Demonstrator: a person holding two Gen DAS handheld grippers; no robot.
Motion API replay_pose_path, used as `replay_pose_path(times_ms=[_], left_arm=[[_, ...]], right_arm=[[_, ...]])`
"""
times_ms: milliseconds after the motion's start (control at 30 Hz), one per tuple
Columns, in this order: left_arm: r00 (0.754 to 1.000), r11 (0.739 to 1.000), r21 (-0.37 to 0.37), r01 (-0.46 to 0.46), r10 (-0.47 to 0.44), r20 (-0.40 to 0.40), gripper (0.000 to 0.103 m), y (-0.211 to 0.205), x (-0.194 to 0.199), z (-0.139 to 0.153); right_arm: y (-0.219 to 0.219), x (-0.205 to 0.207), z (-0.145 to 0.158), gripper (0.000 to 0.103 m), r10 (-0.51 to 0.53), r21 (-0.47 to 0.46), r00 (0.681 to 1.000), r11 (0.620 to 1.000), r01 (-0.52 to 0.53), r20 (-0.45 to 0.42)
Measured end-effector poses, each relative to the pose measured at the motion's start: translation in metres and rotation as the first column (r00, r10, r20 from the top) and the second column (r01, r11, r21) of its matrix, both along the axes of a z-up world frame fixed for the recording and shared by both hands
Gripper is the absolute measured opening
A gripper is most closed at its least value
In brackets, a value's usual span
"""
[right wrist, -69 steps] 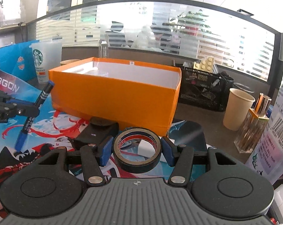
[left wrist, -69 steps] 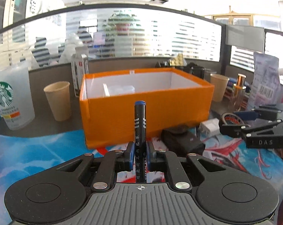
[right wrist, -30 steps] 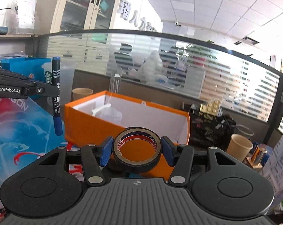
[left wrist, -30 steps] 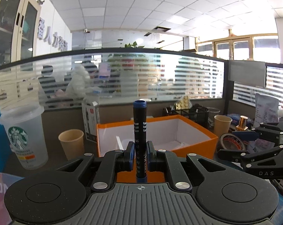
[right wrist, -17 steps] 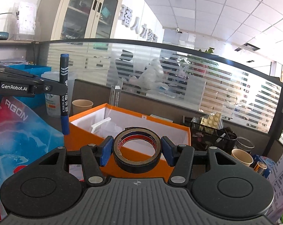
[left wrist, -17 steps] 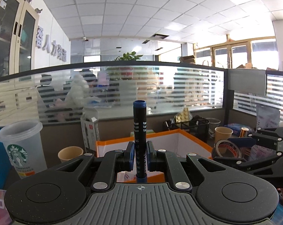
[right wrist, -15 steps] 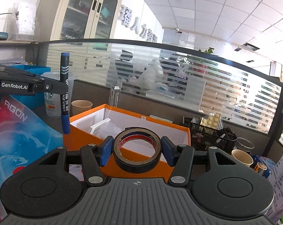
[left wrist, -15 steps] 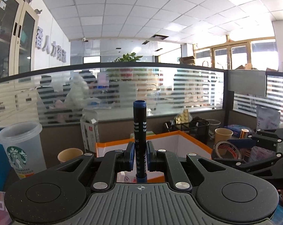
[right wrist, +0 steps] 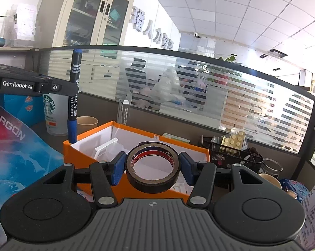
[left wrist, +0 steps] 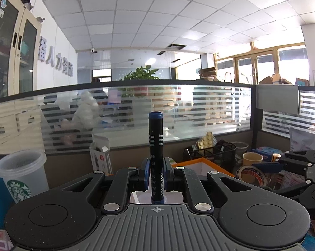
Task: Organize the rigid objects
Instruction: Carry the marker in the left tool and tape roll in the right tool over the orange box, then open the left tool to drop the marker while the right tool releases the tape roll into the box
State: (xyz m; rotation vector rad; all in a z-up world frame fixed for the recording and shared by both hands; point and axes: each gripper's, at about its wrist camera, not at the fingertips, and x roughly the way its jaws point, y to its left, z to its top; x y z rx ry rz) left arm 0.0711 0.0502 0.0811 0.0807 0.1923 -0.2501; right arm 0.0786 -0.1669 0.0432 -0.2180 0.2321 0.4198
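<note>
A black marker (left wrist: 155, 146) with blue ends stands upright between the pads of my left gripper (left wrist: 155, 176), which is shut on it. In the right wrist view the same marker (right wrist: 74, 96) hangs just above the near left corner of the orange box (right wrist: 90, 163). My right gripper (right wrist: 153, 168) is shut on a roll of black tape (right wrist: 153, 185), held over the box's front wall. The box is open-topped with a white inside and a clear plastic piece (right wrist: 106, 148) in it. In the left wrist view only the box's far right corner (left wrist: 201, 164) shows, and the tape (left wrist: 252, 174) sits right of it.
A Starbucks cup (left wrist: 21, 175) stands at the left, a paper cup (right wrist: 87, 124) behind the box. A black mesh organizer (right wrist: 230, 154) and another paper cup (left wrist: 252, 159) sit to the right. A blue printed mat (right wrist: 15, 156) covers the desk. A glass partition runs behind.
Both grippers have risen with their loads. The box has dropped lower in both views, and the marker now hangs over its left corner.
</note>
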Motion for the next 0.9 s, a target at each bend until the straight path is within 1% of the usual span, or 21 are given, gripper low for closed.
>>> replay_pose_path(times_ms=[367,600,667,900], left_arm=[[1.000,1.000,-0.003,0.000,0.000,0.007,0.011,0.003,0.014,0.007],[1.000,1.000,-0.009,-0.007,0.007,-0.006,0.011,0.007,0.028,0.009],[1.000,1.000,-0.008,-0.004,0.004,-0.018,0.011,0.007,0.033,0.007],[0.996,0.999,-0.034,-0.017,0.014,-0.089,0.011,0.015,0.053,-0.015]], right_arm=[[-0.001,0.019,0.010,0.052,-0.012,0.006,1.000,1.000,0.012,0.006],[0.003,0.036,0.009,0.052,-0.008,0.015,1.000,1.000,0.009,-0.016],[0.004,0.040,0.007,0.052,-0.009,0.015,1.000,1.000,0.009,-0.024],[0.010,0.054,-0.005,0.052,0.004,0.011,0.997,1.000,-0.004,-0.075]])
